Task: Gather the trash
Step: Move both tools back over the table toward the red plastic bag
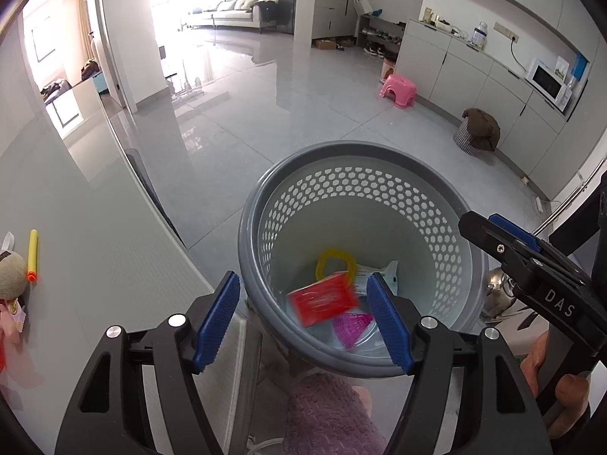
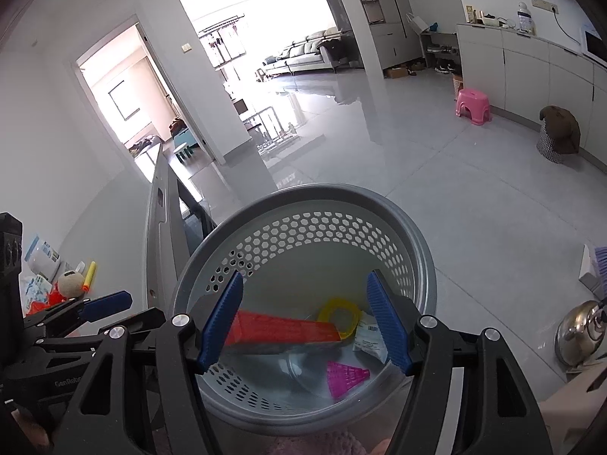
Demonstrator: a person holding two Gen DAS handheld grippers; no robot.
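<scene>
A grey perforated trash basket (image 1: pixel 356 153) stands on the floor beside the table; it also shows in the right wrist view (image 2: pixel 303 193). Inside lie a red packet (image 1: pixel 322 299) (image 2: pixel 280 331), blurred as if in motion, a yellow ring (image 1: pixel 335 261) (image 2: pixel 339 314), a pink shuttlecock (image 1: pixel 353 324) (image 2: pixel 345 375) and a white wrapper (image 1: pixel 379 276) (image 2: pixel 370 337). My left gripper (image 1: pixel 303 322) is open and empty above the basket's near rim. My right gripper (image 2: pixel 303 322) is open and empty over the basket; it also shows at the right of the left wrist view (image 1: pixel 493 231).
On the grey table (image 1: pixel 95 265) at the left lie a yellow foam dart (image 1: pixel 33 256) (image 2: pixel 89 275), a beige ball (image 2: pixel 70 282), and red and white wrappers (image 2: pixel 38 292). A steel kettle (image 2: pixel 580 333) stands on the floor to the right. A pink stool (image 1: pixel 398 90) is further off.
</scene>
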